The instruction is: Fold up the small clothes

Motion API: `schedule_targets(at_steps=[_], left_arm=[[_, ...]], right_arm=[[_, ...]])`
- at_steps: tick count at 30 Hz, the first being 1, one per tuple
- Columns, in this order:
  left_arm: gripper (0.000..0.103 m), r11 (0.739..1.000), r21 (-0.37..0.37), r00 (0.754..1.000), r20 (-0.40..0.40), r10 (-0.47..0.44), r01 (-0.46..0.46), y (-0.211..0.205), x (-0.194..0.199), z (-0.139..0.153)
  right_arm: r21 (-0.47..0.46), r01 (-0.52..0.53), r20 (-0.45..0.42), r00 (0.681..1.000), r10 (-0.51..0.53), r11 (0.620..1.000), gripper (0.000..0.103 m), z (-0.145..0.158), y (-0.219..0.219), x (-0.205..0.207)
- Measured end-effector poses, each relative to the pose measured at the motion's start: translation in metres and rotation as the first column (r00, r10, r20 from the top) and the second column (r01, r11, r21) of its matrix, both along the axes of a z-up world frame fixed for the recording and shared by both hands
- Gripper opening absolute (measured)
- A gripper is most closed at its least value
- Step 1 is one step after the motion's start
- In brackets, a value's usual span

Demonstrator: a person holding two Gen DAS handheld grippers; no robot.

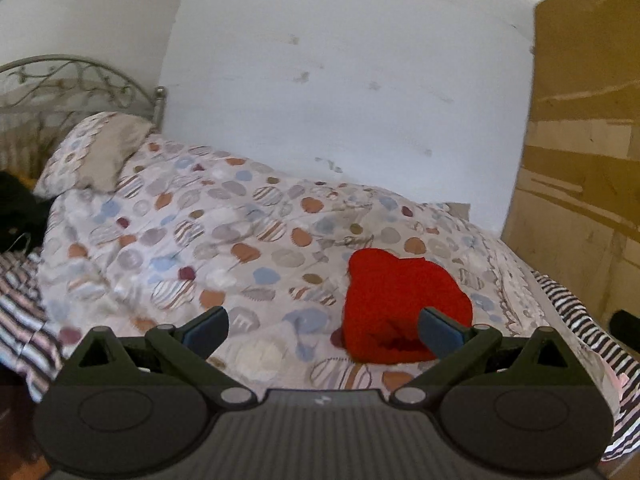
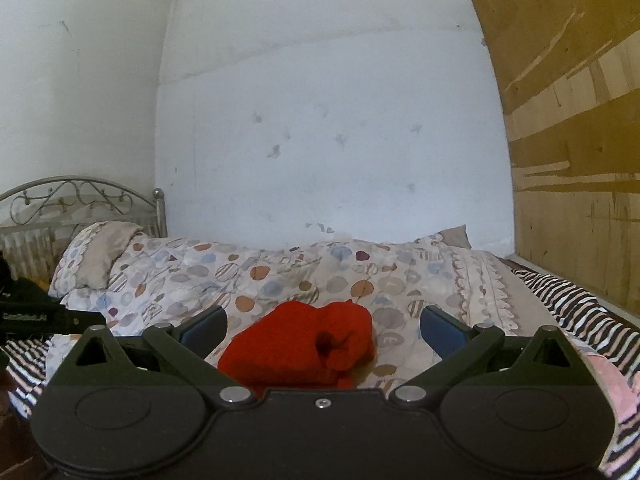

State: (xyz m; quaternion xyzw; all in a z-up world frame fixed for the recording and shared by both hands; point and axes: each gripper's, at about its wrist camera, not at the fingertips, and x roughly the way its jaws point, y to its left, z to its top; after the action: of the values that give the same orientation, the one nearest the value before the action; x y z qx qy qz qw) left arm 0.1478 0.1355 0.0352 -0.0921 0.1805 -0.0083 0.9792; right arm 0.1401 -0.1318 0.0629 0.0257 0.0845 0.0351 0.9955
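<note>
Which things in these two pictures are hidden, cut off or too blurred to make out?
- Red garment: in the right wrist view its near edge is hidden behind the right gripper; what kind of garment it is cannot be told.
- In the left wrist view one finger of the left gripper covers part of it.
- Duvet: pattern blurred in the left wrist view.
- Dark object: cut off by the right edge.

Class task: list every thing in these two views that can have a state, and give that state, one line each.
Red garment: bunched in a loose heap on the duvet, held by neither gripper.
Left gripper: open, holding nothing.
Right gripper: open, holding nothing.
Spotted duvet: spread over the bed, rumpled.
Pillow: propped against the headboard.
</note>
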Motion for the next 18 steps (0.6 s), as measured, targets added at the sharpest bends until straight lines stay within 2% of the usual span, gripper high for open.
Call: schedule_targets(at_steps=[3,7,18], left_arm=[[0.103,0.999,-0.003,0.999,-0.001,0.047,-0.047,-0.004,-0.022,-0.015],[0.103,0.999,0.017,0.998,-0.040,0.049,-0.048,-0.007,-0.045,-0.030],[0.103,0.993,0.050,0.994,-0.007,0.109,-0.109,0.001,-0.087,-0.033]], right_arm=[[0.000,0.010,0.008,1.000,-0.010,1.000,0.103,-0.010,0.000,-0.028],[-0.002,0.031,-0.004,1.000,-0.031,1.000,0.103,-0.024,0.000,-0.053],[-0.025,0.006,0.010,1.000,-0.006,1.000,0.103,-0.036,0.007,-0.084]])
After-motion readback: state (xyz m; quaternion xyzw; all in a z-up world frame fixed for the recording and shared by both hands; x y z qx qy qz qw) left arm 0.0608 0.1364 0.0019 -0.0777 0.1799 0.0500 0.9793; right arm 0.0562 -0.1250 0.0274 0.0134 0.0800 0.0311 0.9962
